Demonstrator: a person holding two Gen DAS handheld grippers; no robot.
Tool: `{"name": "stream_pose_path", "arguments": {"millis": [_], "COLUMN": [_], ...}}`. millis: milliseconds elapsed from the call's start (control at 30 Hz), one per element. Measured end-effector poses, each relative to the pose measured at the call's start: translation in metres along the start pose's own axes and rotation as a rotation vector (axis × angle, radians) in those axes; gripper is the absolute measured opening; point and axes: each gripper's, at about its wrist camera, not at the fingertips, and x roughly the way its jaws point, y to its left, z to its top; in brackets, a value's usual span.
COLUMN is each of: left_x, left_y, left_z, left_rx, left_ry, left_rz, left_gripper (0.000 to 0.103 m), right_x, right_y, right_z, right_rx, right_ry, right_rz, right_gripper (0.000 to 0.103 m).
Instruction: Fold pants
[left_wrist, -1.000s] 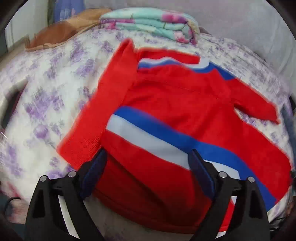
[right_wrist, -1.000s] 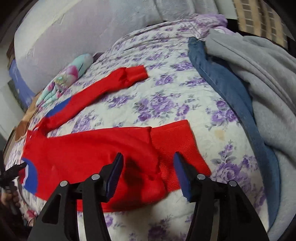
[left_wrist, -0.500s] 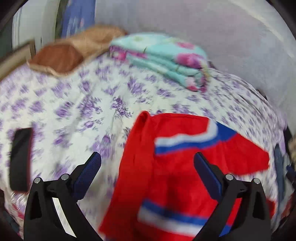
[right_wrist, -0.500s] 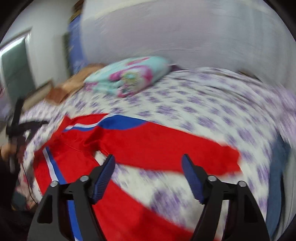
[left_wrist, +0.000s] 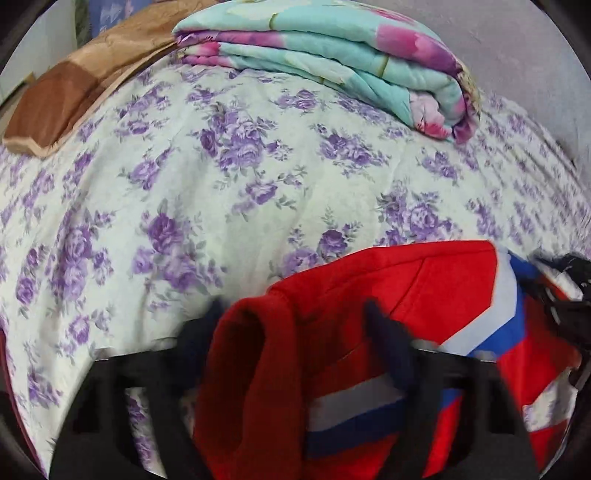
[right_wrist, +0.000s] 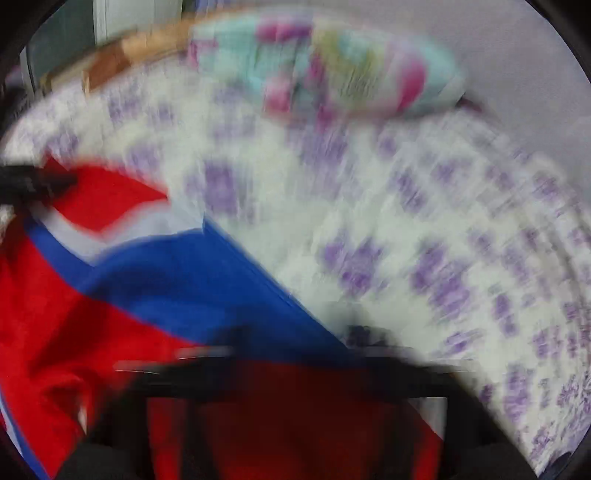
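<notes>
The left gripper (left_wrist: 295, 328) has dark blue fingers (left_wrist: 388, 343) standing partly apart, and its jaws have just been closing; a thick roll of red knit cloth, the edge of the garment (left_wrist: 424, 291), bulges up between them, though blur hides whether the pads press it. The garment is soft red fabric crossed by white and blue bands, rumpled and bunched around the fingers and spreading to their right, where the other black gripper shows at the frame edge. Beyond the fingertips lies the quilted bedspread (left_wrist: 240, 177), pale with purple flower sprigs. Farther off rests a folded blanket (left_wrist: 332, 55), puffy, teal with pink blooms, and to its left a flat brown cushion (left_wrist: 66, 99). The right view is heavily smeared: the right gripper (right_wrist: 295, 339) has its jaws brought together, having just closed, and the garment's (right_wrist: 166, 288) blue and red cloth covers its fingers, so it seems pinched there. The bedspread (right_wrist: 424, 240) stretches ahead and right.
</notes>
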Motion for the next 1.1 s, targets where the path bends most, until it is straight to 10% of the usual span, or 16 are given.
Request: {"name": "stream_pose_path", "arguments": {"millis": [100,500,567,700,900,1100], "left_x": [-0.014,-0.133,-0.150,-0.166,-0.149,-0.137], "left_y": [0.008,0.004,0.006,0.023,0.054,0.044], "left_z": [0.003,-0.035,-0.056,-0.110,-0.179,-0.179], "left_rx": [-0.030,-0.006,0.010,-0.032,-0.232,-0.365], "left_ry": [-0.027,-0.211,-0.208,-0.170,-0.030,-0.012], "left_rz": [-0.055,-0.189,-0.205,-0.250,-0.426,-0.597], "left_gripper": [0.031,0.025,0.031,0.088,0.089,0.092], "right_x": [-0.020,-0.223,-0.237,-0.222,-0.173,-0.174], "right_y": [0.001,0.061,0.088,0.131,0.152,0.147], "right_z": [-0.007,-0.108,-0.144,-0.198,-0.245,-0.252], "right_rx": [0.022,-0.015,-0.034,-0.029,0.088,0.117], "right_ry": [-0.085,-0.452,-0.459,-0.400,-0.348,-0.400], "right_rz": [0.000,0.072,0.115,0.196,0.270,0.279], "right_gripper": [0.004,0.004,0.004,0.004,0.004,0.004]}}
